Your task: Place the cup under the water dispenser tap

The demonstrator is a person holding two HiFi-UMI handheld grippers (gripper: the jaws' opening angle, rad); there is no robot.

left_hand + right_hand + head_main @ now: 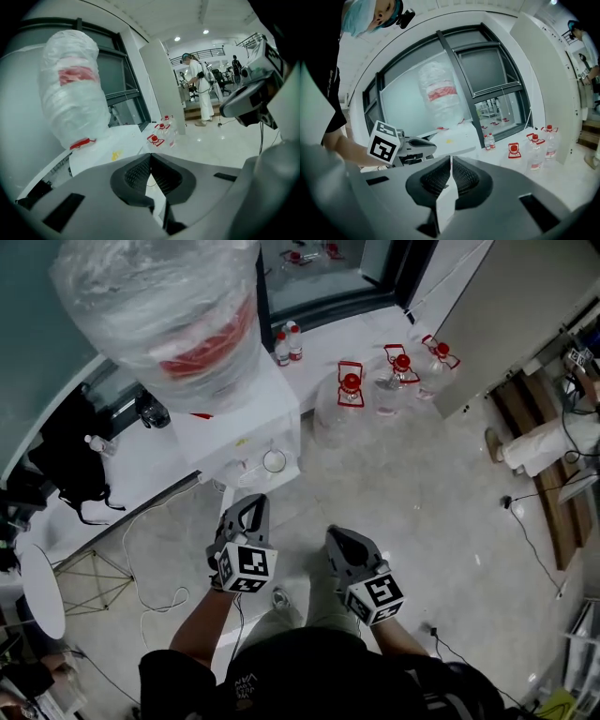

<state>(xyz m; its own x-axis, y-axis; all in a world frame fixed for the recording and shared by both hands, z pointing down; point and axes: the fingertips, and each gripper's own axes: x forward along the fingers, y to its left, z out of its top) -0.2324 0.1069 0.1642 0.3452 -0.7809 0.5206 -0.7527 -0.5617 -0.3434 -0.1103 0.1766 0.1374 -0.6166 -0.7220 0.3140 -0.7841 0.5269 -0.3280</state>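
Clearly both pairs of jaws are pressed together with nothing between them. The left hand-held gripper (251, 506) and the right hand-held gripper (340, 538) hang side by side, apart from the water dispenser (246, 423). The cup (274, 461) stands upright on the ledge at the dispenser's front, at about 12 o'clock from the left hand-held gripper, touched by neither. A large plastic-wrapped bottle (169, 306) sits atop the dispenser. At 1 o'clock from the right hand-held gripper, three red-capped jugs (350, 390) stand on the floor. Two small bottles (289, 343) stand at 11 o'clock from the jugs.
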